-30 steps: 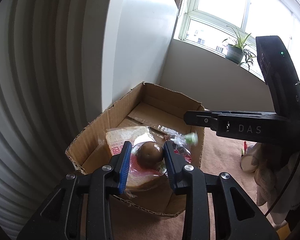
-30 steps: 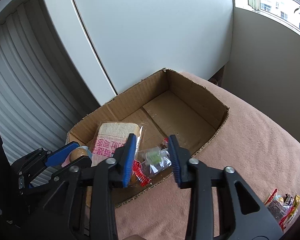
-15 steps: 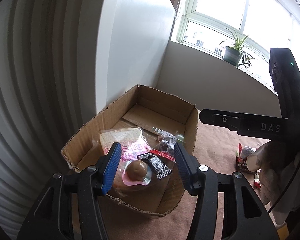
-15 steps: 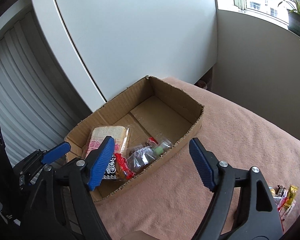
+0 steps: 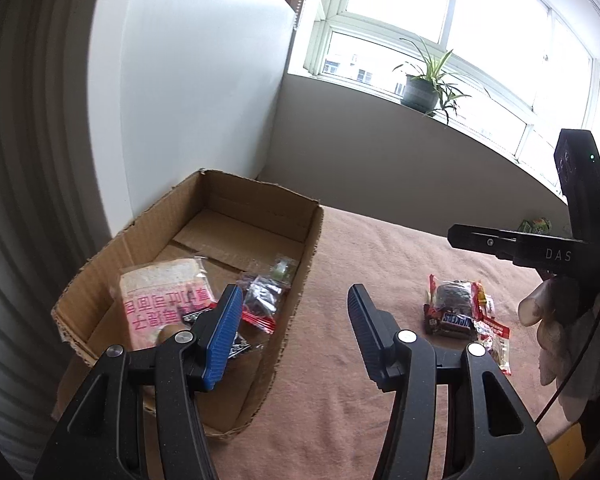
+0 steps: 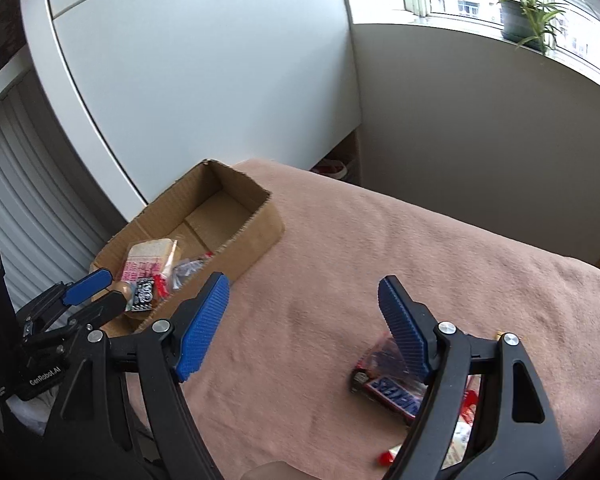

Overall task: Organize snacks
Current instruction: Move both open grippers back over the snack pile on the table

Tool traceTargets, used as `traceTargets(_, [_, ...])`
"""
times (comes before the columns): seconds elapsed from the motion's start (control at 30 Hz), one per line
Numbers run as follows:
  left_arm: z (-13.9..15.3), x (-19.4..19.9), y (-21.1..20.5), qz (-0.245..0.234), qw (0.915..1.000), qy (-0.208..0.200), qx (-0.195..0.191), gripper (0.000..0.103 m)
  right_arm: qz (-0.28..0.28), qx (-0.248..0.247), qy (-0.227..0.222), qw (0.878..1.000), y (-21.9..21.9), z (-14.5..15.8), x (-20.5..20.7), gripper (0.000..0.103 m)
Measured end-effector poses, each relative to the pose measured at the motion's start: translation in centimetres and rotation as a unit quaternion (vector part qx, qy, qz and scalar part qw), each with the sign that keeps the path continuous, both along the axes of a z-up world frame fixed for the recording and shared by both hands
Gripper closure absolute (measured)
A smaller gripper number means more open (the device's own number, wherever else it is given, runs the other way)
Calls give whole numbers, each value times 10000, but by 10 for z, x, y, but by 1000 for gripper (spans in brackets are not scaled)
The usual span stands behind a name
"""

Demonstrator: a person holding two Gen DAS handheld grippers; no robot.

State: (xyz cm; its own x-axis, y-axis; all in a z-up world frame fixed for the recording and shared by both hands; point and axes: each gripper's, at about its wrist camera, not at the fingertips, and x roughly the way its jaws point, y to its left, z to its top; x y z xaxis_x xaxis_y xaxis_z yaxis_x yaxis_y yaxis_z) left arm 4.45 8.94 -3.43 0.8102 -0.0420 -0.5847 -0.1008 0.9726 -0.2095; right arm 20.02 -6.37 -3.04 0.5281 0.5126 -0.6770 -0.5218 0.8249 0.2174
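An open cardboard box [image 5: 312, 240] [image 6: 260, 236] sits on a pink blanket [image 5: 360, 360]. It holds a bread packet with pink print [image 5: 164, 296] [image 6: 148, 260], a round brown snack [image 5: 168, 332] and several small wrapped snacks [image 5: 264, 300]. A loose pile of snacks with a Snickers bar [image 5: 456, 320] [image 6: 392, 392] lies on the blanket to the right. My left gripper [image 5: 294, 320] is open and empty at the box's near right wall. My right gripper [image 6: 304, 312] is open and empty above the blanket, its right finger over the pile.
A white cabinet [image 6: 200, 80] stands behind the box, with a ribbed grey surface [image 5: 20, 200] to the left. A potted plant [image 5: 424, 84] sits on the window sill. The blanket stretches between the box and the snack pile.
Both grippers opened and let their snacks drop into the box. Both then drew back and swung right, away from the box, toward the snack pile.
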Motion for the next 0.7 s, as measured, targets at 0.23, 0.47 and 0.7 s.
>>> traceTargets(0.23, [-8, 13, -33, -408, 9991, 123, -42, 49, -679, -51, 182, 9975, -78, -18, 6, 23])
traceTargets(0.47, [-7, 32, -65, -857, 9960, 222, -105, 49, -1148, -58, 539, 9919, -136, -43, 11, 23])
traceTargets(0.7, [-2, 76, -98, -1468, 9884, 375, -130, 50, -1498, 144, 908, 9844, -173, -60, 22, 35])
